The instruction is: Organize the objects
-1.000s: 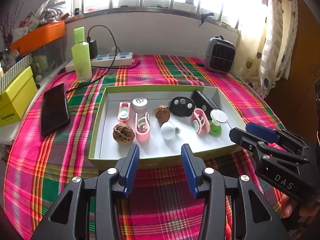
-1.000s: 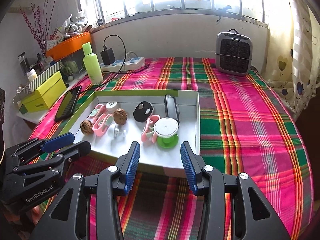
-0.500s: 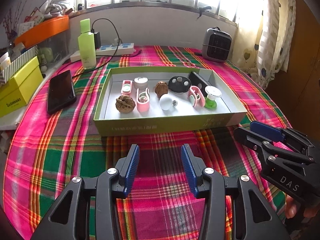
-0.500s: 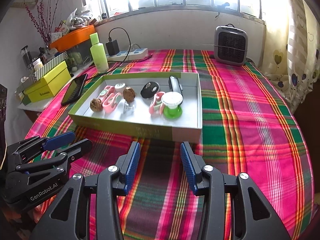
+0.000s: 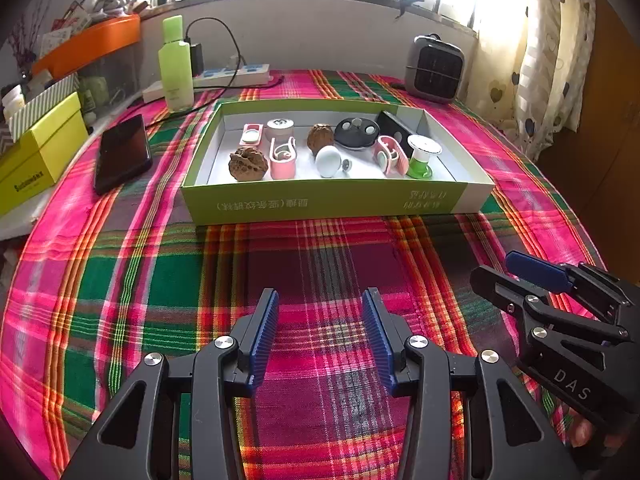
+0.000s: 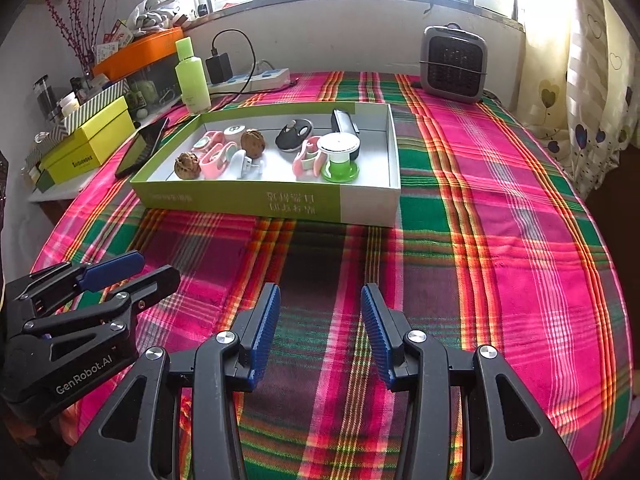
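Both grippers, left (image 5: 320, 330) and right (image 6: 318, 328), are hovering over the plaid bench with fingers open, empty. Objects are sitting in the green box (image 5: 328, 202); probably between picks, next reaching in.

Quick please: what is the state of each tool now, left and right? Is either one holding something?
Left tool: open, holding nothing, only the plaid cloth shows between its pads.
Right tool: open, holding nothing, also over bare cloth.
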